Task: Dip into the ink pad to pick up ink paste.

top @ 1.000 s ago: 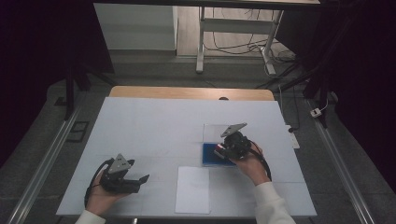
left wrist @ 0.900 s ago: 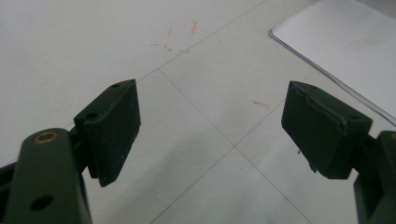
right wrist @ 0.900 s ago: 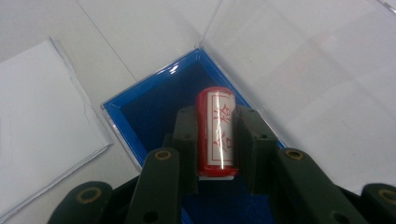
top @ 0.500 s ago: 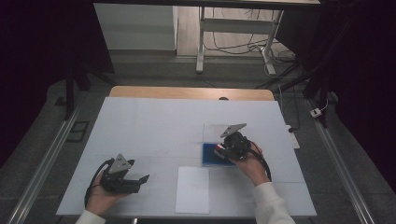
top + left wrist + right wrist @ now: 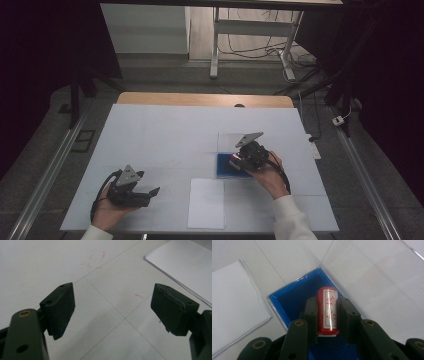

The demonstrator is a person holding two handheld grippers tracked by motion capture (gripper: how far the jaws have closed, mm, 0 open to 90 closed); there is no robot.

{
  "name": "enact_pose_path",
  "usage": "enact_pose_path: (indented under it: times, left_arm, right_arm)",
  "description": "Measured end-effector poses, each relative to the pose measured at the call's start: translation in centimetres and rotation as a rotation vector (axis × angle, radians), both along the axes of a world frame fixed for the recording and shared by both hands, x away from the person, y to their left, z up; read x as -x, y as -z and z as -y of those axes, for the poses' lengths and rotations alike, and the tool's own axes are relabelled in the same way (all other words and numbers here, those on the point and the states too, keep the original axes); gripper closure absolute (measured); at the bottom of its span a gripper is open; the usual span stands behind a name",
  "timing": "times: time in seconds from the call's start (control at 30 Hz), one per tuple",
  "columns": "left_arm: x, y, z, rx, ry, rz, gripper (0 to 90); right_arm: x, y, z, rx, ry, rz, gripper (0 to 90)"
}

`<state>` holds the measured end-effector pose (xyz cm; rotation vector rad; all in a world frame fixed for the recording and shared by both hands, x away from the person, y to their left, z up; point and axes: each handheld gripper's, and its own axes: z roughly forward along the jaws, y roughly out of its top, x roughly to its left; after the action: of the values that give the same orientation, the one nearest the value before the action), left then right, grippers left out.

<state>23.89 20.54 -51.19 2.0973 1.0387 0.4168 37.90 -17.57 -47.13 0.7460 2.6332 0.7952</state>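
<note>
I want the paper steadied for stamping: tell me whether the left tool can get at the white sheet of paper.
Probably yes: the left tool is open, and bare table lies between it and the white sheet of paper.

Red stamp (image 5: 327, 310): white label, red Chinese characters, apparently "合格".

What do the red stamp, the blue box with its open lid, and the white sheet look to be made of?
Red stamp: likely glossy plastic, from the light streak along its barrel, shut in the right gripper. Blue box: probably rigid plastic with a dark pad-like floor. Lid: clear hard plastic, since the table shows through. White sheet: matte paper, with thin stacked edges.
</note>
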Motion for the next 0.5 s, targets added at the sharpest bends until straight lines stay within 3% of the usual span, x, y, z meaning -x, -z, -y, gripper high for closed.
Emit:
enact_pose_path:
  times: [0.13, 0.33, 0.4, 0.5]
  left_arm:
    - [0.1, 0.0, 0.0, 0.003, -0.003, 0.003, 19.6]
    - [0.1, 0.0, 0.0, 0.001, 0.0, 0.002, 19.6]
    - [0.1, 0.0, -0.1, 0.001, -0.001, 0.002, 19.6]
    - [0.1, 0.0, -0.1, 0.002, -0.001, 0.004, 19.6]
  right_arm:
    - [0.2, -0.3, 0.0, -0.001, -0.001, 0.013, 70.0]
    - [0.7, -2.0, 0.8, -0.101, -0.003, 0.013, 69.9]
    - [0.9, -2.7, 1.0, -0.14, -0.014, 0.027, 69.9]
    - [1.6, -3.7, 1.1, -0.162, -0.026, 0.058, 69.9]
